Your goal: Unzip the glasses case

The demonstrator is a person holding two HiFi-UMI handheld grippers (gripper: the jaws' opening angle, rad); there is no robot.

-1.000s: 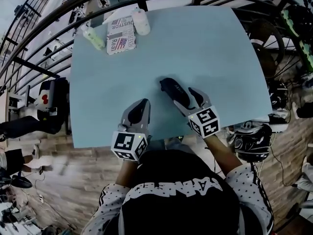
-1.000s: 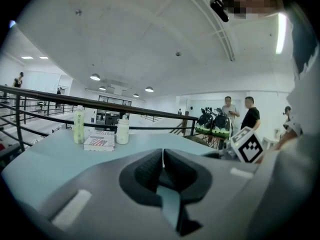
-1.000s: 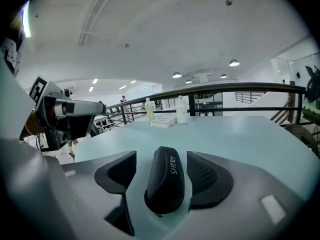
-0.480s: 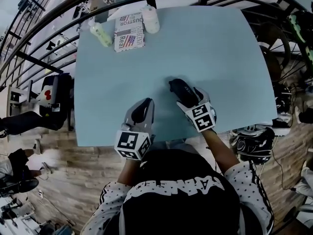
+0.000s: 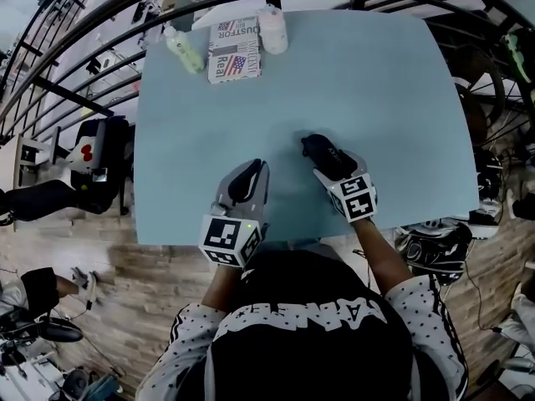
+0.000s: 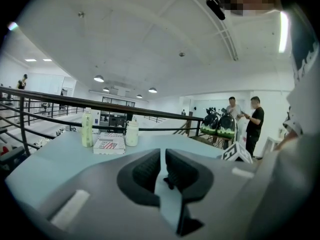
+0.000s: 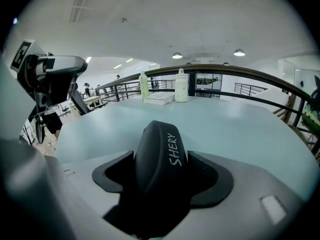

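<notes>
In the head view the glasses case [image 5: 320, 151] lies on the table [image 5: 376, 82] under your right gripper [image 5: 333, 164]. In the left gripper view your left gripper [image 6: 163, 166] has its fingers nearly together and empty, probably free for the unzipping. In the right gripper view the fingers are closing on the sides of the case, I think to steady it.

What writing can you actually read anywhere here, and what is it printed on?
"SHERY": on the black glasses case.
"DUSTFOR": on the flat box, upper part.
"Real": on the same flat box, next to a flag print.
Large lettering on the person's shirt: seen upside down, not surely readable.
Labels on the green bottle and white bottle: too small to read.
</notes>
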